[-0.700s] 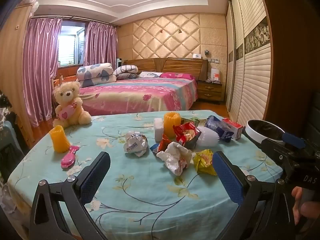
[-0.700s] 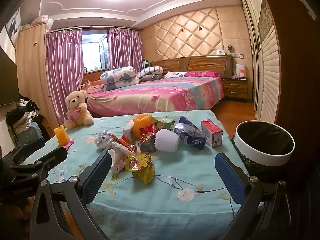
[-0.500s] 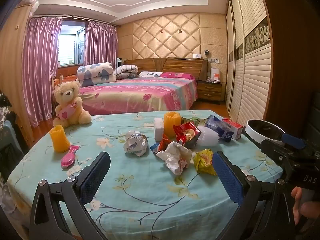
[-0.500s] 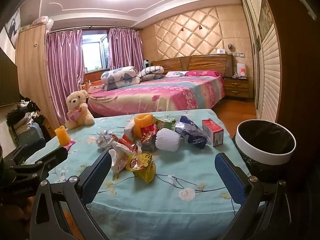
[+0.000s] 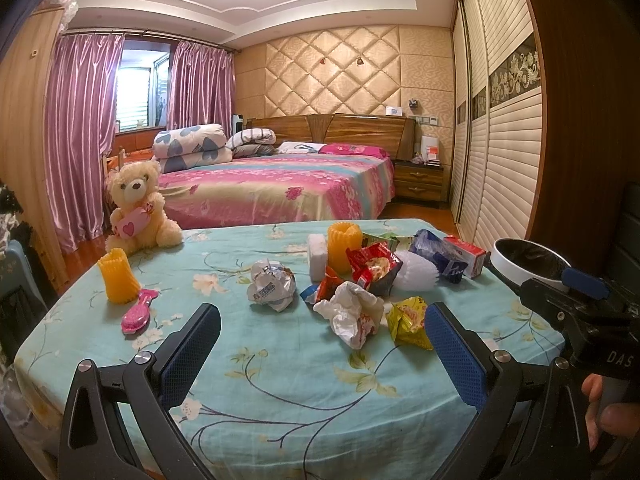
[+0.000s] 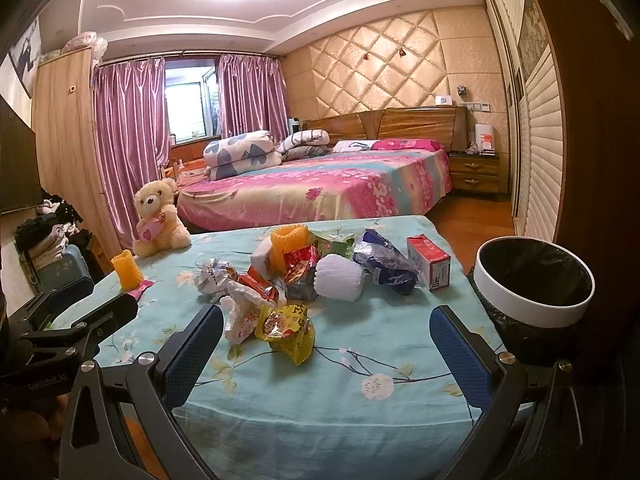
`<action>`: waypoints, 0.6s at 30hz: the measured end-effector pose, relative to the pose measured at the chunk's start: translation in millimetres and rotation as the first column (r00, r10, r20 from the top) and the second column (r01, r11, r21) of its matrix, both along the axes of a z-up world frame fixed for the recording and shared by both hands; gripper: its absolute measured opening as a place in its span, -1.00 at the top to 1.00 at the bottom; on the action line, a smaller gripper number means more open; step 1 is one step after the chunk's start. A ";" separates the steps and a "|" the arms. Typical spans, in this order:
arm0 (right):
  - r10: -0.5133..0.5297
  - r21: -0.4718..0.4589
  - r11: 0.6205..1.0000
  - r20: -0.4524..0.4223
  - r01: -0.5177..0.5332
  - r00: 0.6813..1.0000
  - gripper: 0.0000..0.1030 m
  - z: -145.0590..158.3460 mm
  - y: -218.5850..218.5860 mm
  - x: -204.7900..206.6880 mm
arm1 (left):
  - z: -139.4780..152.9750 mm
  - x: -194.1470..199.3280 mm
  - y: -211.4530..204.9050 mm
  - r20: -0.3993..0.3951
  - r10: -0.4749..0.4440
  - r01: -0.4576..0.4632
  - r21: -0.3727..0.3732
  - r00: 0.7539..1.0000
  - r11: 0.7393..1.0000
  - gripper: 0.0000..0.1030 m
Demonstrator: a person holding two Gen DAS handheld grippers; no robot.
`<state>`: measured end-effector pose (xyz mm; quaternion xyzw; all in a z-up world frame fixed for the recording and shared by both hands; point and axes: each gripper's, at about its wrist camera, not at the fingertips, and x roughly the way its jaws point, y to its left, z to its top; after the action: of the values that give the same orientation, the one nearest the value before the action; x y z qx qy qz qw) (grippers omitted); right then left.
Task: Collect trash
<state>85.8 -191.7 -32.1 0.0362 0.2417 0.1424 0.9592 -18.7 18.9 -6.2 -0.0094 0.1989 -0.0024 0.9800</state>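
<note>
Nothing moved; both grippers (image 5: 320, 344) (image 6: 326, 344) stay wide open.

My left gripper (image 5: 322, 356) and right gripper (image 6: 326, 354) have black frames, silver screws, textured blue pads (image 5: 456, 360) and white lettering.

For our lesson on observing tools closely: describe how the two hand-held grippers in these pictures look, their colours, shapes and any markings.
Both grippers are alike. The left gripper and right gripper each have black angular frames with silver bolts and two flat fingers faced with blue textured pads. White lettering marks each gripper's black body. No cables or sleeves show.
</note>
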 end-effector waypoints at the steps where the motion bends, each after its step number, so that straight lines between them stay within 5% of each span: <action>1: 0.008 0.005 1.000 -0.010 -0.008 1.000 -1.00 2.9 -0.1 1.4 | -0.1 0.0 -0.2 0.000 0.000 0.000 0.001 1.000 1.000 -0.98; 18: 0.034 0.012 0.999 -0.065 -0.034 0.997 -1.00 -3.4 1.5 9.0 | -6.9 9.2 5.1 -0.033 0.001 -0.001 -0.005 0.999 1.000 -0.96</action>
<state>94.7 -190.2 -35.6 0.0422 0.2728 0.1588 0.9479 -9.5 24.0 -13.1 -0.0117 0.2150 -0.0024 0.9765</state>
